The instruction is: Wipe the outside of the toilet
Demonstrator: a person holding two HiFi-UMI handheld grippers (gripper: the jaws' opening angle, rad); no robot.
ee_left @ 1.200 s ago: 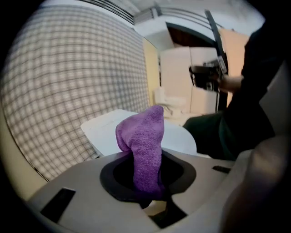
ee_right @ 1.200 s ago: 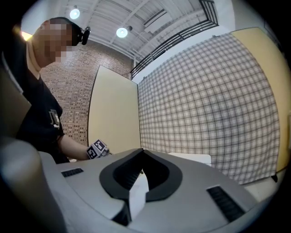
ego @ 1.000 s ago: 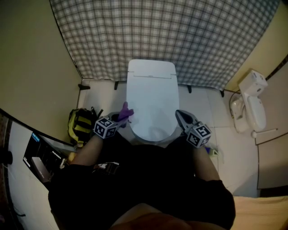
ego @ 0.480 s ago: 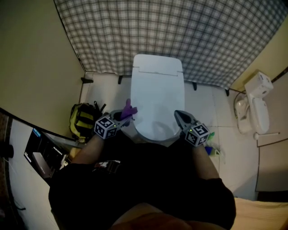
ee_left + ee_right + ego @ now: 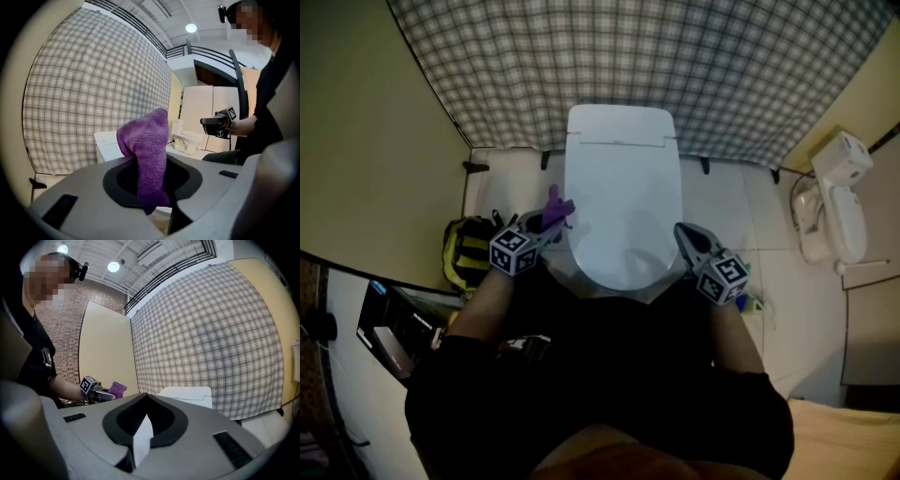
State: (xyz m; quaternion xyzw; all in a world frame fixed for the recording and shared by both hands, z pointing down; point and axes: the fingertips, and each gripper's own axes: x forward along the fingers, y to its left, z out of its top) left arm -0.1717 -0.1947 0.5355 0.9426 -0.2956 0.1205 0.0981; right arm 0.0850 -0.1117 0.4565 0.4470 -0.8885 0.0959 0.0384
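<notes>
Toilet (image 5: 623, 197) long axis points away from person (image 5: 600, 375); left gripper (image 5: 549, 227) fingers clamp purple cloth (image 5: 556, 208); right gripper (image 5: 683, 234) fingers closed.

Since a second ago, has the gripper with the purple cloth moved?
No. The left gripper with purple terry cloth stays beside the white toilet's left edge; the camera shifted.

The front rim and base of the toilet (image 5: 623, 187) are hidden under the person's body (image 5: 600, 394). The lower end of the purple cloth (image 5: 147, 140) is buried between the jaws of the left tool (image 5: 152, 197). The bag (image 5: 467, 251) is partly covered by the left forearm. The floor item (image 5: 754, 302) near the right tool (image 5: 684, 234) is too small to identify.
</notes>
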